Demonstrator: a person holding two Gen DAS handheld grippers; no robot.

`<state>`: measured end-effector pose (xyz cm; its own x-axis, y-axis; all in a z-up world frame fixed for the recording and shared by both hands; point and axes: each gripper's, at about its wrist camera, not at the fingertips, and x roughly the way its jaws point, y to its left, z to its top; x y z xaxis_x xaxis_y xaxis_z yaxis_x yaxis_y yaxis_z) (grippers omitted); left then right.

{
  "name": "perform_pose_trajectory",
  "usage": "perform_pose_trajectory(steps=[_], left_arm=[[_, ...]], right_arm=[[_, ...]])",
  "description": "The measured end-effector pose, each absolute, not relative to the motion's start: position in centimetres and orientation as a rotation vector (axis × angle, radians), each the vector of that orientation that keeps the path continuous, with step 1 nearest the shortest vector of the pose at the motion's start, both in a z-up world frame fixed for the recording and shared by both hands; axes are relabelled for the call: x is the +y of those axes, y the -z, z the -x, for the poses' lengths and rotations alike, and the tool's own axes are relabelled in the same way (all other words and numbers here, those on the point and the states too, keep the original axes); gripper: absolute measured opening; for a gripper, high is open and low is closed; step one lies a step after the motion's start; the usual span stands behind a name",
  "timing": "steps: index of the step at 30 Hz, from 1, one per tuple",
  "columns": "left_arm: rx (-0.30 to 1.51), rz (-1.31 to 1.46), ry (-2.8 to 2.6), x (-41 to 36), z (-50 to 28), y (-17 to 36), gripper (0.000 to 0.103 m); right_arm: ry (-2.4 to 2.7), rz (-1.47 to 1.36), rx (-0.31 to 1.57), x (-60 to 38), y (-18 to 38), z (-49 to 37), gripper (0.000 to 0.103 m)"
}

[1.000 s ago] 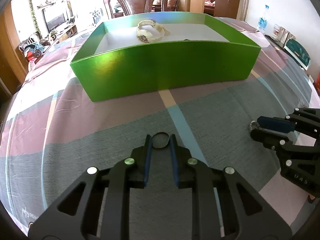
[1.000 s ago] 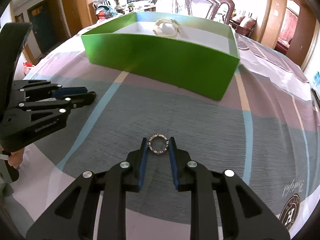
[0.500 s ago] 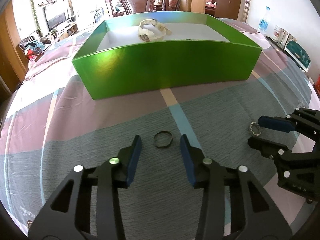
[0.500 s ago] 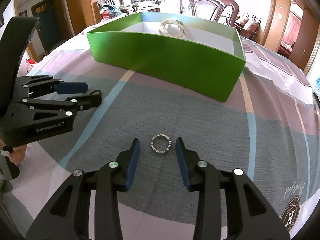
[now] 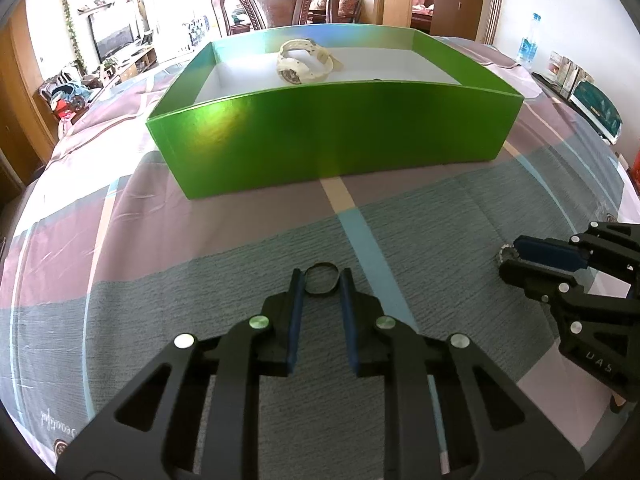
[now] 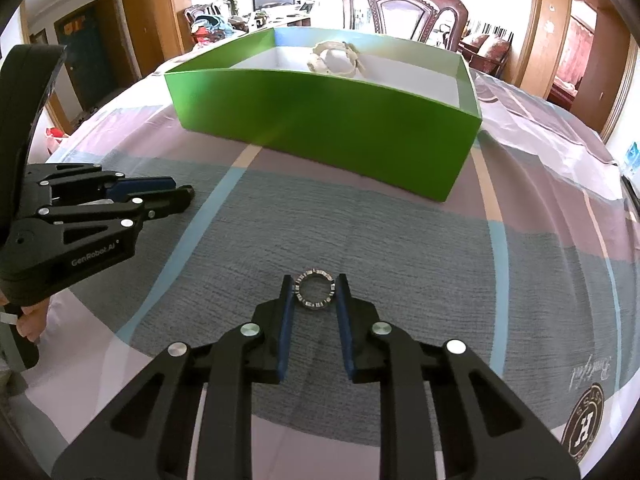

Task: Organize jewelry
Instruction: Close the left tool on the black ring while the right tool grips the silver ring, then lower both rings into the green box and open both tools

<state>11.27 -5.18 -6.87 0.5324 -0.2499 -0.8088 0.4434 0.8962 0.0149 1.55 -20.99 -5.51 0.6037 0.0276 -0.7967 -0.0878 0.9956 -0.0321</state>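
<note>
A thin dark ring (image 5: 322, 265) lies on the plaid cloth between the blue pads of my left gripper (image 5: 322, 280). Its jaws are closing and both pads touch the ring. A silver studded ring (image 6: 314, 271) sits the same way in my right gripper (image 6: 314, 288), whose jaws are also closing onto it. Each gripper shows in the other's view: the right gripper (image 5: 508, 260) at the right, the left gripper (image 6: 182, 187) at the left. Beyond them stands an open green box (image 5: 340, 128) with a white watch (image 5: 306, 62) inside.
The green box (image 6: 320, 120) with the watch (image 6: 334, 56) fills the far half of the table. A carved wooden chair (image 5: 280, 0) stands behind it. A water bottle (image 5: 527, 40) and a teal item (image 5: 596, 110) are at the far right. A person's fingers (image 6: 30, 320) hold the left gripper.
Both grippers were closed on their rings a second ago, stood open around them half a second ago, and have closed on them again. Neither hand nor ring has shifted.
</note>
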Motion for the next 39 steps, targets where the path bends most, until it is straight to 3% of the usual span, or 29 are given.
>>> perform_pose_trajectory(steps=[20,30,39], left_arm=[[0.928,-0.174,0.391,-4.0,-11.7,6.1,0.018],[0.791,-0.141,0.361,-2.8,-13.4,-1.0,0.018],[0.705,-0.137,0.356,-5.4,-19.9,-4.9,0.018]], right_arm=[[0.014,0.025,0.839,-22.4,3.7,-1.0,0.021],[0.024,-0.021,0.761,-23.5,-2.3,-2.7,0.021],[0.054,-0.104,0.695,-25.5,-5.3,-11.1,0.021]])
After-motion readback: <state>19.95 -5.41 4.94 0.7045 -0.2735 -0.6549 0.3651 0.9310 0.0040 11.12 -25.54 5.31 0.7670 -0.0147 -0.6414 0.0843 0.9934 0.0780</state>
